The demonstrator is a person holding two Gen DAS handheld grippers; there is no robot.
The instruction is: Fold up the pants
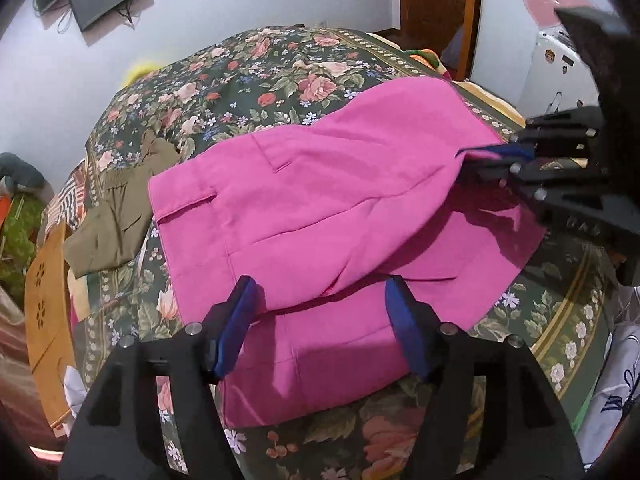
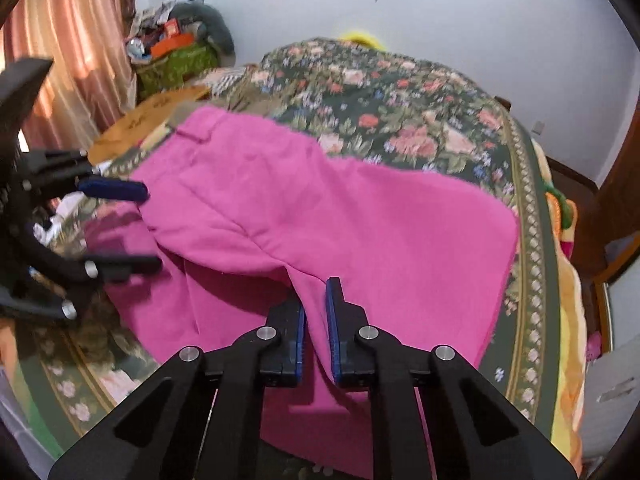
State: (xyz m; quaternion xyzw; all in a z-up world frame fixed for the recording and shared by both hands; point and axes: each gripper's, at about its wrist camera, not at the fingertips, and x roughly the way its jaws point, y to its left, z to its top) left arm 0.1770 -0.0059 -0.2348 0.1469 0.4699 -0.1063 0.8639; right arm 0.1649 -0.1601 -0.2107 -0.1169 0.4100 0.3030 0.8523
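Bright pink pants (image 1: 304, 200) lie partly folded on a floral bedspread (image 1: 248, 80). My left gripper (image 1: 324, 300) is open, its blue pads either side of the near fold edge, holding nothing. My right gripper (image 2: 316, 316) is shut on a raised fold of the pink pants (image 2: 320, 208), lifting it off the layer below. The right gripper also shows in the left wrist view (image 1: 496, 156), pinching the cloth at the right. The left gripper shows in the right wrist view (image 2: 132, 228), open at the left edge of the pants.
An olive garment (image 1: 116, 216) lies on the bed to the left of the pants. A wooden board (image 1: 48, 320) sits at the bed's left edge. A cluttered pile (image 2: 176, 48) stands by the curtain. A white appliance (image 1: 560, 72) stands at the right.
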